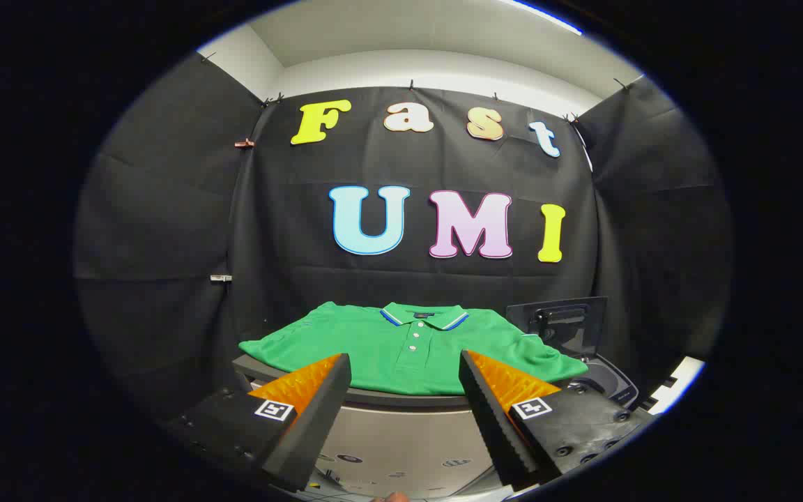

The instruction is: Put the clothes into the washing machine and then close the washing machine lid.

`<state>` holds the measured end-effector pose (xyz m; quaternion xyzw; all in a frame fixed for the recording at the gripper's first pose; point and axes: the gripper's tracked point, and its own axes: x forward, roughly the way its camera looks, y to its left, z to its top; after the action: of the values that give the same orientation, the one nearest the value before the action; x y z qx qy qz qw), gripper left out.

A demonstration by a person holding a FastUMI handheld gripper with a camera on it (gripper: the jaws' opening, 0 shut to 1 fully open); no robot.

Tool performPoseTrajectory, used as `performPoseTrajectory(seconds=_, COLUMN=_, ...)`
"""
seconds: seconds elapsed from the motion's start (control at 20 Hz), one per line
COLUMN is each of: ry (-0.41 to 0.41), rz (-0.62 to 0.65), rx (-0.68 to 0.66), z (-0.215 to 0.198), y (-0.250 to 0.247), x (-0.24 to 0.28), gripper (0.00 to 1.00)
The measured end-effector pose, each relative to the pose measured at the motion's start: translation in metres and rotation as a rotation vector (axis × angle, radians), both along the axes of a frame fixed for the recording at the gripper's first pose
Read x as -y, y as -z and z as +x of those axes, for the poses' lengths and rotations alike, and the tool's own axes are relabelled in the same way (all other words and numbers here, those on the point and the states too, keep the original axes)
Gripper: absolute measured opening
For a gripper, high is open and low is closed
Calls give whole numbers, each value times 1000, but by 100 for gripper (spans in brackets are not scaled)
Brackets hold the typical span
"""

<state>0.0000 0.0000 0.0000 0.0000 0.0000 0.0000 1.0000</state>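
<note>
A green polo shirt point(408, 348) with a blue-and-white trimmed collar lies spread flat on a raised surface point(346, 394) just beyond my fingers. My gripper point(405, 369) is open, with the shirt's lower hem showing in the gap between the two fingertips and nothing held. To the right of the shirt stands the washing machine's raised dark lid point(562, 324), and below it a part of the machine's rounded rim point(607, 383) shows.
The surface under the shirt has a pale front panel point(401, 439) facing me, below the fingers. Black cloth walls close the booth behind and on both sides. A white strip point(677, 383) shows at the far right, past the machine.
</note>
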Motion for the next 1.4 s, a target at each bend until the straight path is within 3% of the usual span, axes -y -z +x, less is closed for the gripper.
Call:
performPoseTrajectory(seconds=0.85, ry=-2, rz=14, rx=-17, z=12, y=2, x=-3, gripper=98)
performPoseTrajectory(seconds=1.4, ry=13, rz=11, rx=-71, z=68, y=1, x=6, gripper=98)
